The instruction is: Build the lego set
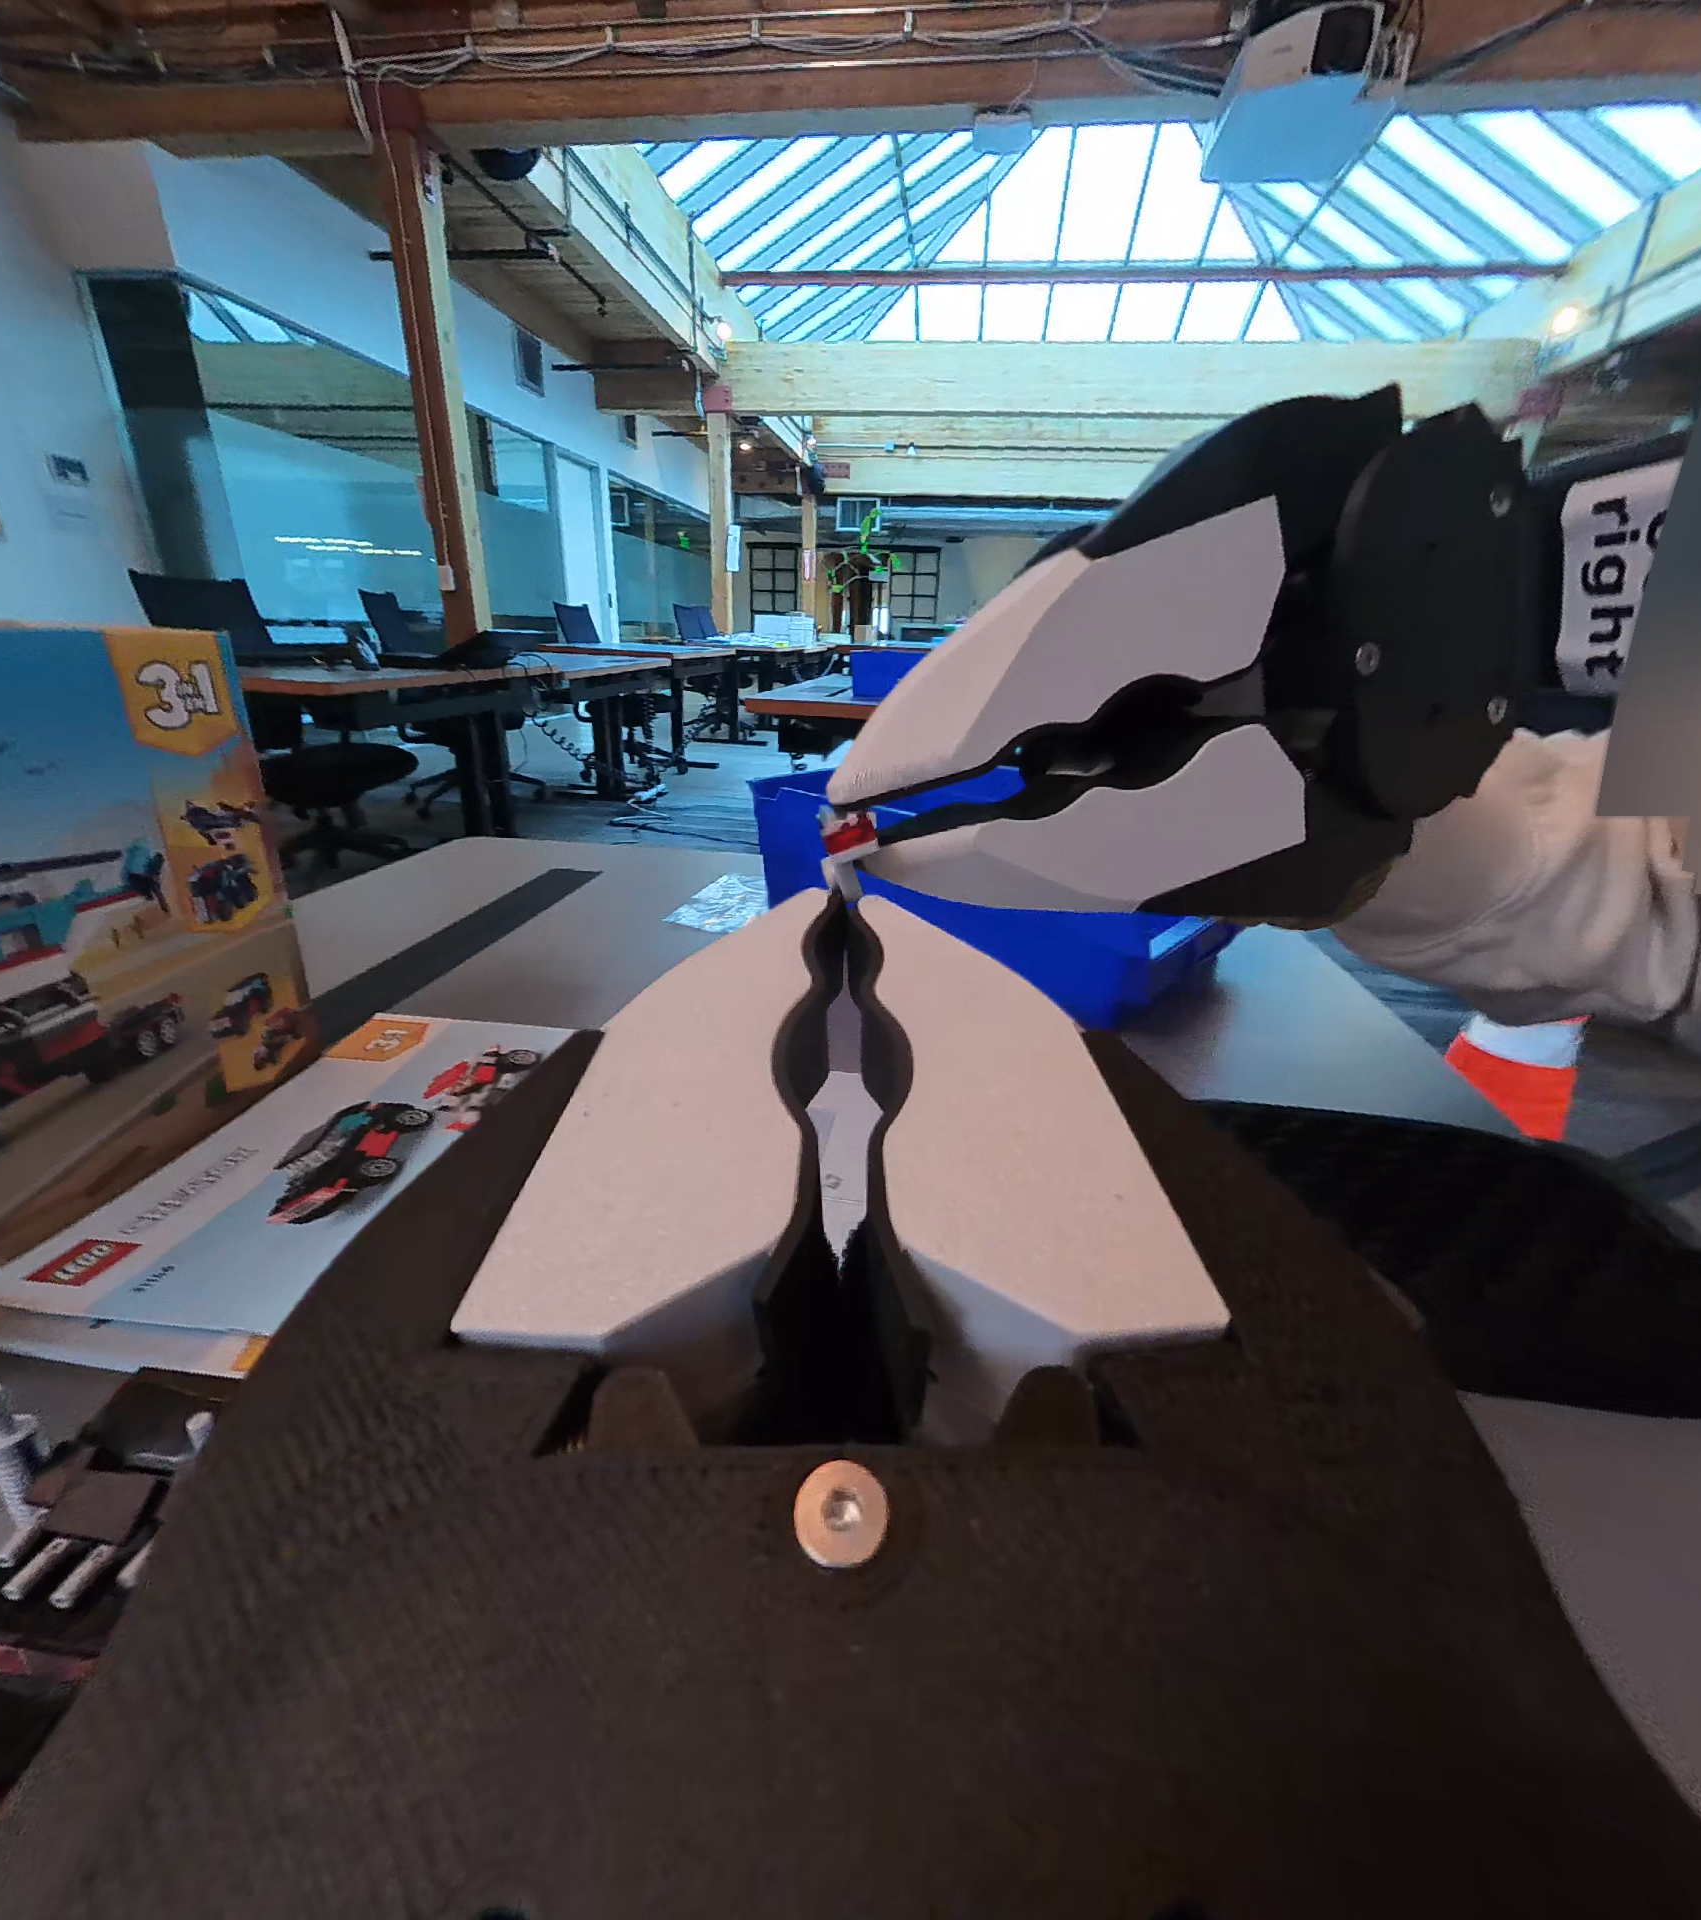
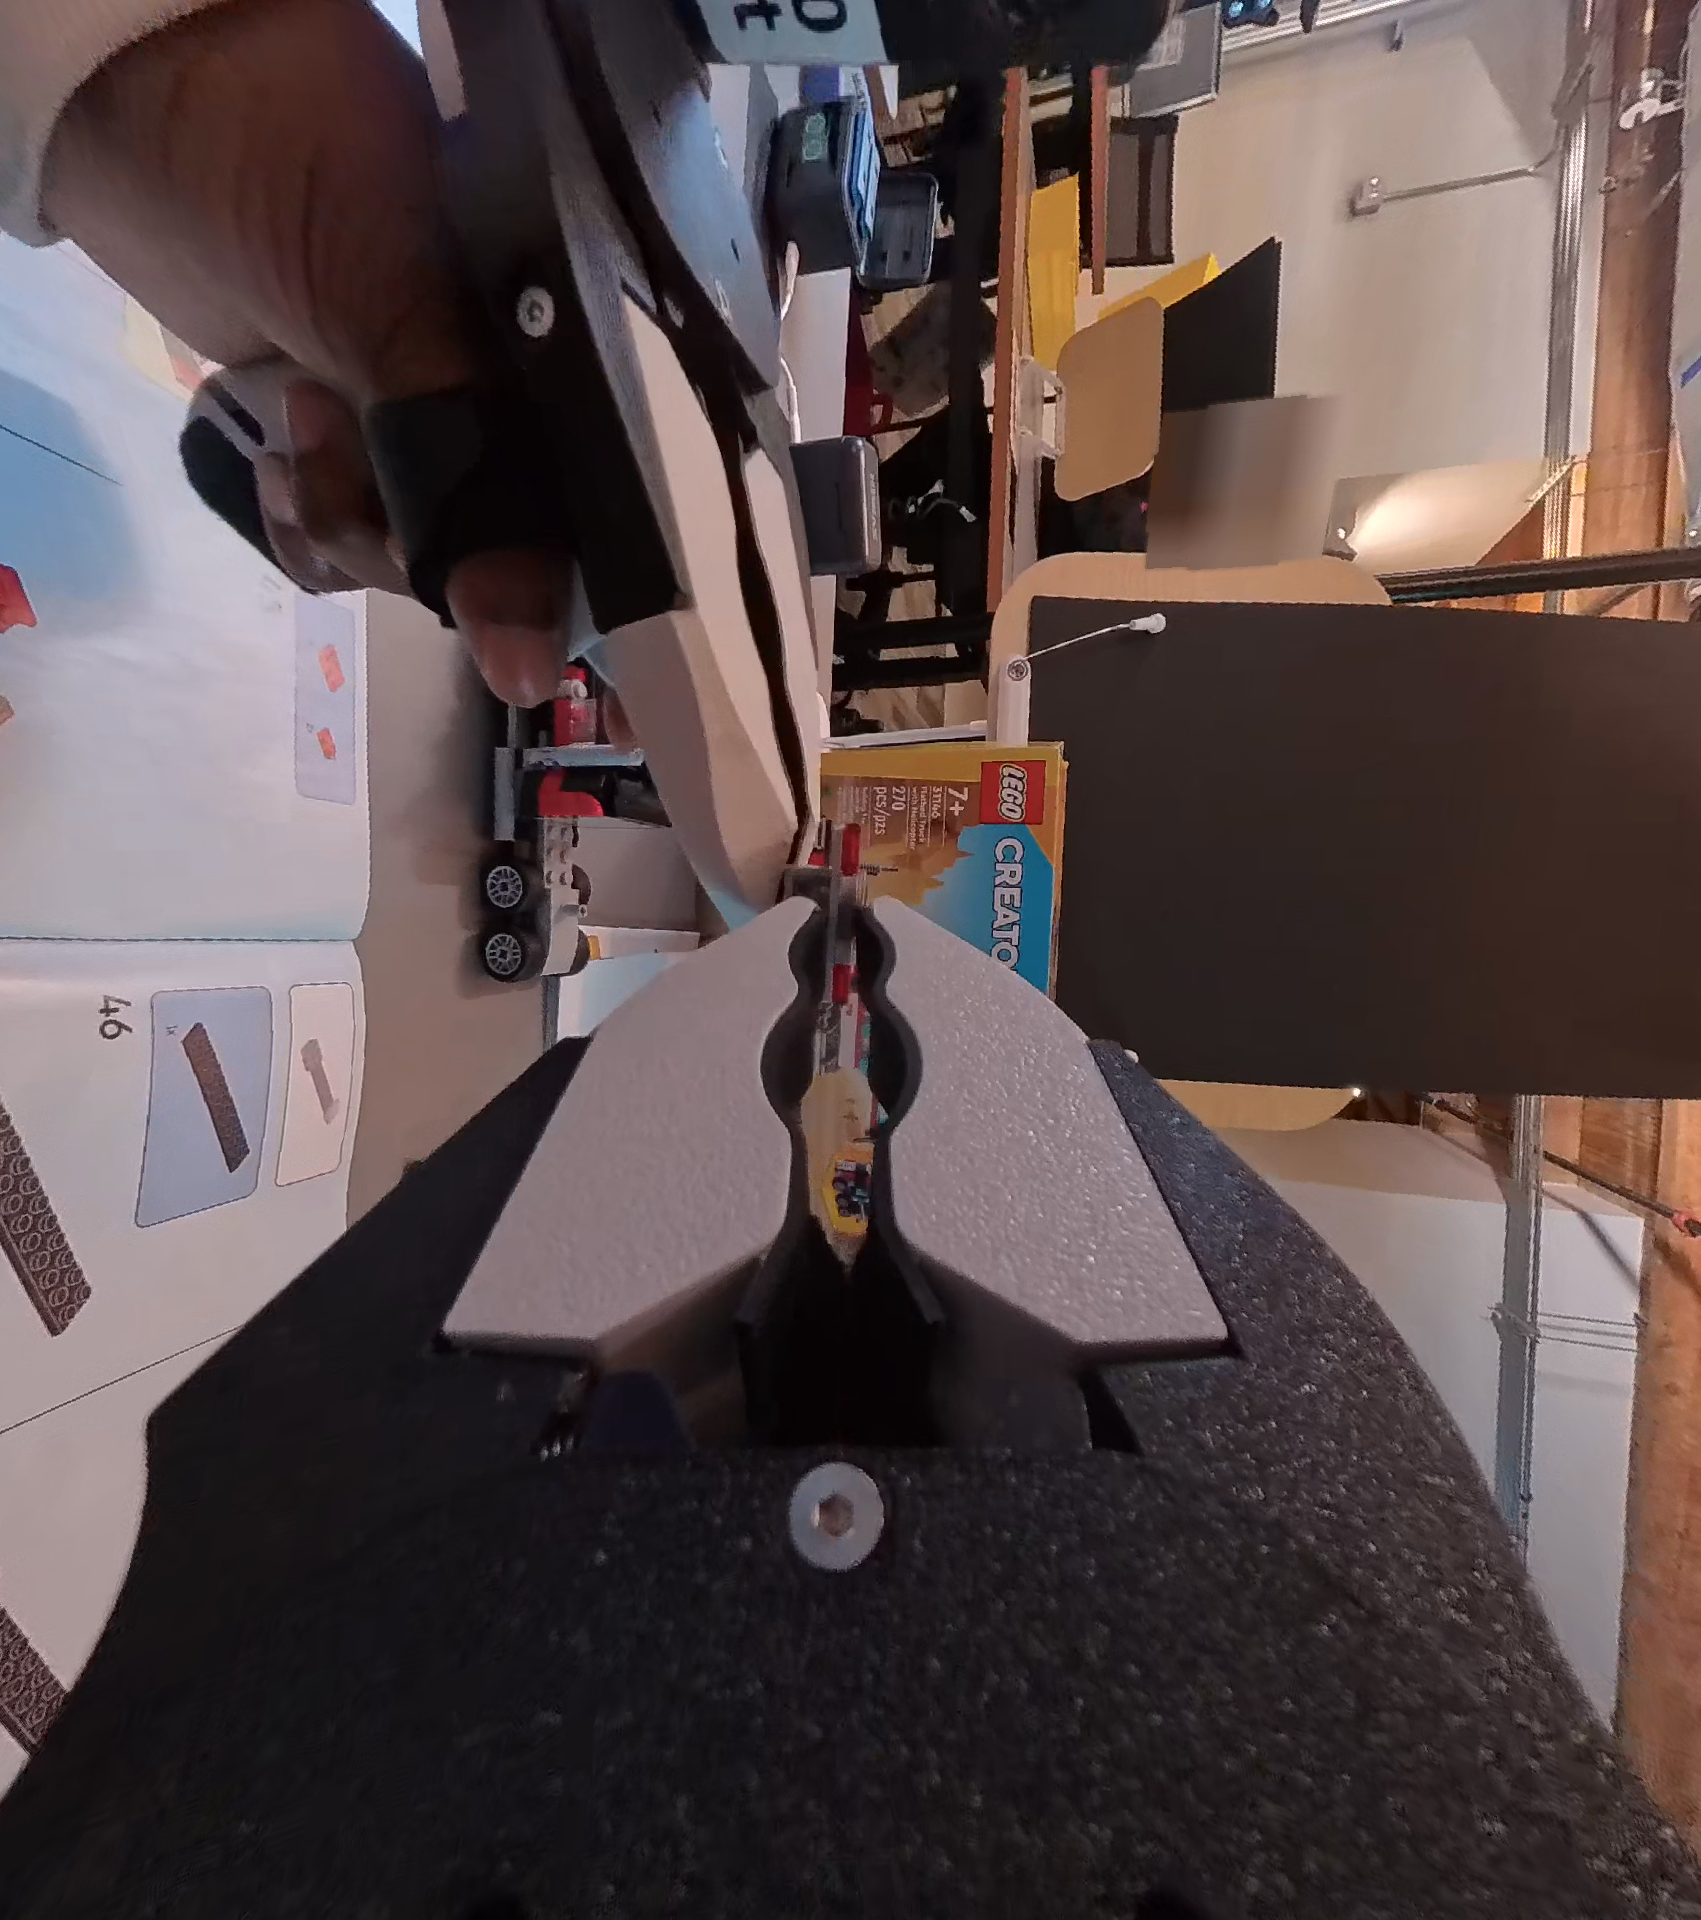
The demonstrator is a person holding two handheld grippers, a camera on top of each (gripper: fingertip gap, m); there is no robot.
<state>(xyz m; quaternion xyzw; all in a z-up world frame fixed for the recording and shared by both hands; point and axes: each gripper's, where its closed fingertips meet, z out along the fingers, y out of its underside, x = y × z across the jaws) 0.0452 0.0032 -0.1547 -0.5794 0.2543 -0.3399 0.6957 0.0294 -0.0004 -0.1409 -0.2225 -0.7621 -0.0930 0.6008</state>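
A small red, white and grey lego assembly (image 1: 850, 840) is held in the air between the two grippers, above the grey table (image 1: 472, 935). My left gripper (image 1: 841, 906) is shut, and its tips pinch the assembly's lower grey end. My right gripper (image 1: 844, 821) comes in from the right and is shut on the red and white upper part. In the right wrist view the thin grey and red assembly (image 2: 838, 971) sits between my right gripper's (image 2: 830, 906) shut fingers. The left gripper (image 2: 792, 868) meets it from above. A partly built lego truck (image 2: 545, 842) stands on the table behind.
The lego box (image 1: 67, 883) stands at the left with a closed booklet (image 1: 254, 1174) in front of it. An open instruction booklet (image 2: 98, 727) lies by the truck. A blue bin (image 1: 981, 935) sits behind the grippers. A black board (image 2: 1397, 852) stands beyond the box (image 2: 960, 831). My two grippers' fingertips are within a few centimetres of each other.
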